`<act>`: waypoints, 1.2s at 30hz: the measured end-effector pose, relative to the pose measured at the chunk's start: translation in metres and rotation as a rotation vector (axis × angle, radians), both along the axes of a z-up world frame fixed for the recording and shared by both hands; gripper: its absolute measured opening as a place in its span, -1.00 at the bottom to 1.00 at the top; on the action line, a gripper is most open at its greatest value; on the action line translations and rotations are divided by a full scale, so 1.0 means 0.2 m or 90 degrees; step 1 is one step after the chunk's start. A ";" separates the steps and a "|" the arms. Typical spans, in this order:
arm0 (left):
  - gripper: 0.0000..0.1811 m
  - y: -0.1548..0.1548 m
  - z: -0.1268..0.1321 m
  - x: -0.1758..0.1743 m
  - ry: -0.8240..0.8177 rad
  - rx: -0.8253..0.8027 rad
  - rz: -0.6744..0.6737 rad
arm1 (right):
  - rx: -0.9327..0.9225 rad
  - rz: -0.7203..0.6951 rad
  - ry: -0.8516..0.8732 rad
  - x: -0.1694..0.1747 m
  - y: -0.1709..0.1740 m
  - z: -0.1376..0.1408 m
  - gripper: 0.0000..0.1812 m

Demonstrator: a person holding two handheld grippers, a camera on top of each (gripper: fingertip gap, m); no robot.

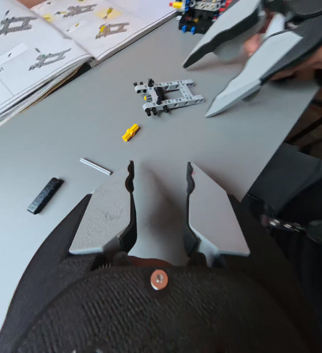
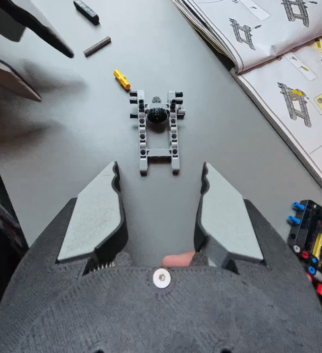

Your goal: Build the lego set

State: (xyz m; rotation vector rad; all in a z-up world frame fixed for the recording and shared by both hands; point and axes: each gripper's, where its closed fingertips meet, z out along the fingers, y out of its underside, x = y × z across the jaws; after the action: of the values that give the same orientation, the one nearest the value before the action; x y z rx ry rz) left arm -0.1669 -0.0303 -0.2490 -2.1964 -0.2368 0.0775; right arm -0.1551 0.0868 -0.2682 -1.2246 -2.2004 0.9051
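A grey lego frame with black pins and a black gear lies flat on the grey table; it also shows in the right wrist view. A yellow connector lies beside it, also seen in the right wrist view. A grey axle and a black beam lie farther off. My left gripper is open and empty, short of the yellow connector. My right gripper is open and empty, just short of the frame's near end; it also shows in the left wrist view.
An open instruction booklet lies along one side of the table. A larger black, blue and red lego assembly stands near the booklet. The table edge runs close to the right of the frame.
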 end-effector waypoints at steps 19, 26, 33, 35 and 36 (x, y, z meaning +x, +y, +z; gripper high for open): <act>-0.42 0.05 0.12 -0.17 -0.092 0.076 -0.180 | -0.109 0.137 -0.055 -0.09 -0.03 0.01 -0.56; -0.45 0.18 0.21 -0.28 -0.034 0.073 -0.132 | -0.114 0.144 -0.030 -0.09 -0.03 0.04 -0.57; -0.54 0.30 0.24 -0.67 0.154 -0.057 -0.067 | -0.155 0.145 0.027 -0.10 -0.02 0.13 -0.52; -0.53 0.32 0.24 -0.81 0.178 -0.087 -0.044 | -0.171 0.139 0.058 -0.10 -0.01 0.17 -0.52; -0.54 0.33 0.23 -0.86 0.177 -0.097 -0.043 | -0.179 0.140 0.068 -0.10 -0.01 0.18 -0.54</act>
State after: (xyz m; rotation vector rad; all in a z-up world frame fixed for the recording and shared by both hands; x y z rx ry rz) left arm -0.3382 0.0367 -0.2021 -2.3114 -0.0007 0.3720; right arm -0.1751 0.0851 -0.2319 -1.0373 -2.2059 1.3735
